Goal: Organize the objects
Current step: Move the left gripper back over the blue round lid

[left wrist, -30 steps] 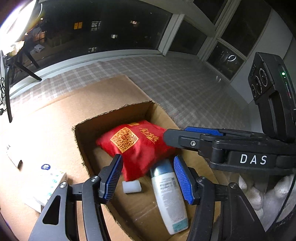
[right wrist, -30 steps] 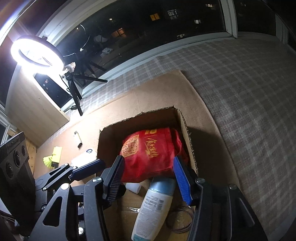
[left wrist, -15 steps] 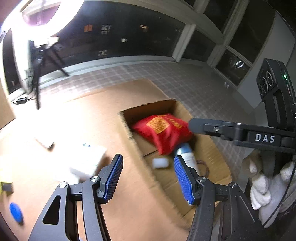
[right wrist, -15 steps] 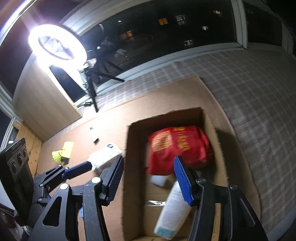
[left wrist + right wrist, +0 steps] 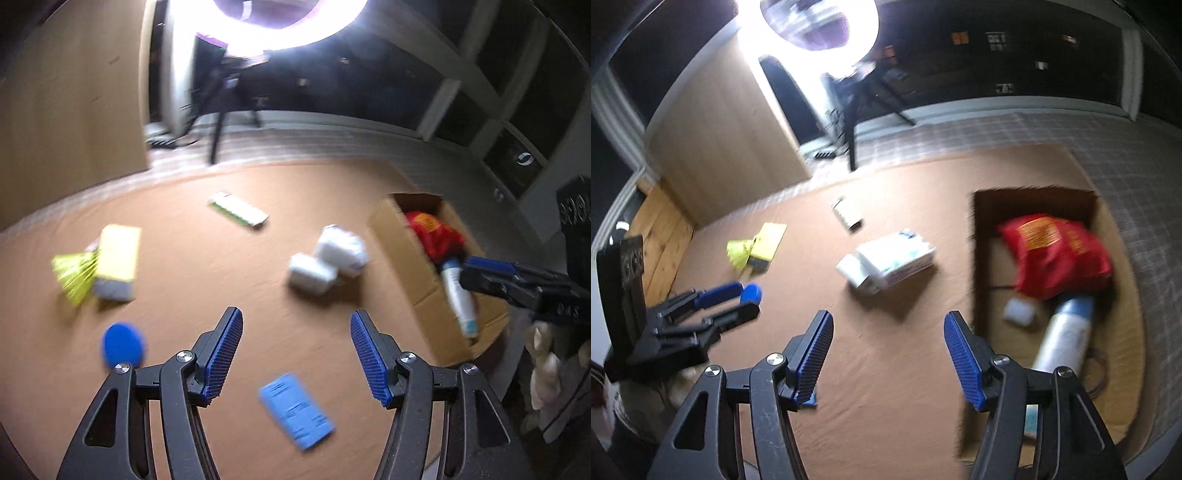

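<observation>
While both grippers hang over the brown cardboard sheet point(image 5: 207, 266), the cardboard box point(image 5: 982, 258) sits just right of the right gripper point(image 5: 888, 354), holding a red bag point(image 5: 1056, 254), a white bottle point(image 5: 1067, 336) and a small white block point(image 5: 1019, 314). Ahead of both grippers, white packs point(image 5: 890, 258) lie loose on the sheet. Beyond the left gripper point(image 5: 295, 354), to its left, there's a yellow box point(image 5: 116, 258) with a yellow shuttlecock point(image 5: 74, 277) touching it. A blue packet point(image 5: 295, 410) lies below the gap between the left fingers, a blue disc point(image 5: 122, 345) just left. Both sets of jaws have just been opening, and both stand apart, nothing between them.
</observation>
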A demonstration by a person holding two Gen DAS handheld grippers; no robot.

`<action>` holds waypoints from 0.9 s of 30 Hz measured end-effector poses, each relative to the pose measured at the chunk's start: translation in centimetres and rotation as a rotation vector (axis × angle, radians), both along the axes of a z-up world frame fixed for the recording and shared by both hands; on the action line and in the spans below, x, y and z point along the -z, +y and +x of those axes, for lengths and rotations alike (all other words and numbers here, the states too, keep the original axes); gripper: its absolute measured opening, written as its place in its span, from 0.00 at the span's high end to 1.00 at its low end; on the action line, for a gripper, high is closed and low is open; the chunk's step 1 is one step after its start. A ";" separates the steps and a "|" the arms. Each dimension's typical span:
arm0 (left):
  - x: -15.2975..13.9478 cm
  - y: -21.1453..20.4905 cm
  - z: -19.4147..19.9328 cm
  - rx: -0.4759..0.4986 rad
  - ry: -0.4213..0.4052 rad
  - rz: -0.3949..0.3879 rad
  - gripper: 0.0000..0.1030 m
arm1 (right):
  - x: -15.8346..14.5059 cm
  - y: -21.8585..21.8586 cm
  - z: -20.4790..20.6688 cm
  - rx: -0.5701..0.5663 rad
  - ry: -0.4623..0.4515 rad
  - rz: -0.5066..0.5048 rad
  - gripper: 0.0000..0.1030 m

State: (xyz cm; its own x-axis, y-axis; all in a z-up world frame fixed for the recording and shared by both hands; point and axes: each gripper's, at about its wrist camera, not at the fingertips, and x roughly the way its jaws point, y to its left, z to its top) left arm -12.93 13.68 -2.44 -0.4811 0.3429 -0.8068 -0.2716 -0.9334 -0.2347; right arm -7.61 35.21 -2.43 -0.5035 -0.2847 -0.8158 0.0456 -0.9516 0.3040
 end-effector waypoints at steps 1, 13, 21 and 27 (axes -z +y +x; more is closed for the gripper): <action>0.3 -0.8 0.1 -0.013 -0.005 -0.001 0.37 | 0.3 -0.8 0.0 -0.011 -0.006 0.009 0.42; 5.1 -11.5 1.4 -0.191 -0.103 -0.037 0.37 | 4.4 -8.7 0.4 -0.099 -0.089 0.067 0.42; 6.9 -13.2 0.4 -0.212 -0.137 -0.056 0.37 | 7.8 -12.1 0.0 -0.144 -0.181 0.083 0.42; 8.3 -13.2 -1.1 -0.221 -0.154 -0.067 0.37 | 9.7 -13.3 0.1 -0.150 -0.230 0.093 0.42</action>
State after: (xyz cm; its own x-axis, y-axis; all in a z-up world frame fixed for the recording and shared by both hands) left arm -14.04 0.51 -10.79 -0.4083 0.1867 -0.8935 -0.0260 -0.9808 -0.1931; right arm -7.55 21.93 -12.09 -0.2598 -0.2606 -0.9298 0.1278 -0.9637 0.2344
